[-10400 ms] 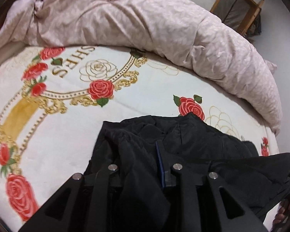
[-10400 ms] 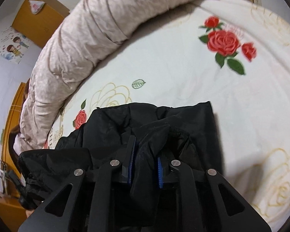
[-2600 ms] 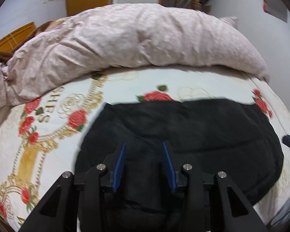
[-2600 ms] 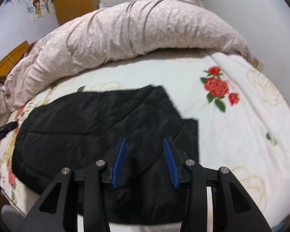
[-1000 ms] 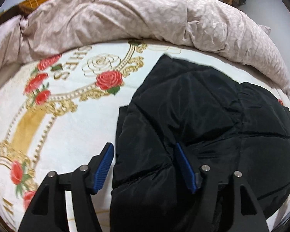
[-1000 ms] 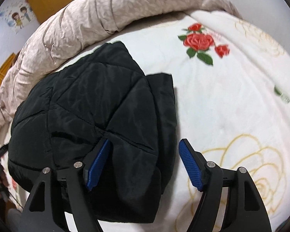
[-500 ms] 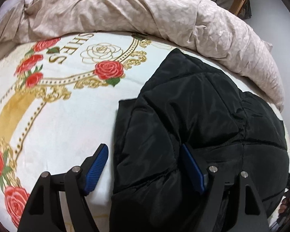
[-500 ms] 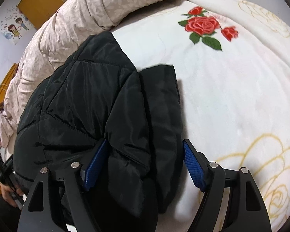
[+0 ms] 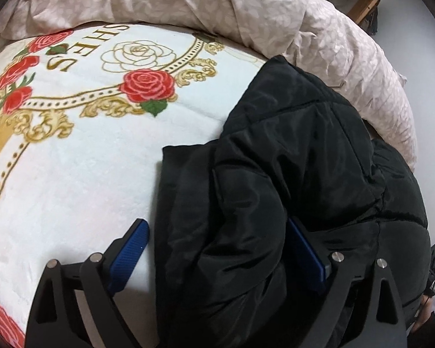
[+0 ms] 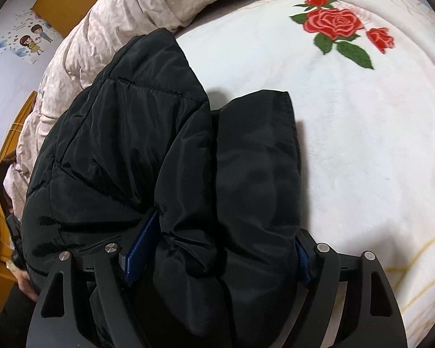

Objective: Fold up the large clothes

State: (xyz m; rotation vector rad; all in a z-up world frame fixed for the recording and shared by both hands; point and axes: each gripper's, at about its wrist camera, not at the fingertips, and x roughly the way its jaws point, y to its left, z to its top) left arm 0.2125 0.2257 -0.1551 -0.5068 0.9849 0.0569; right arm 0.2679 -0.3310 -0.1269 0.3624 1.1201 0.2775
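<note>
A black quilted jacket [image 9: 304, 145] lies on the rose-print blanket [image 9: 72, 174], its back up. My left gripper [image 9: 217, 226] points down at the jacket's near left side, its jaws opening wide. The folded sleeve [image 9: 188, 188] lies between them; the left pad [image 9: 130, 246] stands clear over the blanket, the right pad sits in the fabric. In the right wrist view the jacket [image 10: 116, 130] fills the left half. My right gripper [image 10: 226, 226] straddles the other sleeve [image 10: 255, 145], jaws wide, the padded fabric filling the gap between the blue pads.
A pinkish crumpled duvet [image 9: 188, 0] is heaped along the far side of the bed, also in the right wrist view [image 10: 130, 14]. Bare blanket [image 10: 362, 116] lies right of the jacket. A hand [image 10: 23, 284] shows at the left edge. A wooden cabinet [image 10: 61, 0] stands behind.
Both grippers have sunk closer onto the jacket's near corners. The left jaws have spread much wider. The sleeves now sit deeper between both pairs of jaws.
</note>
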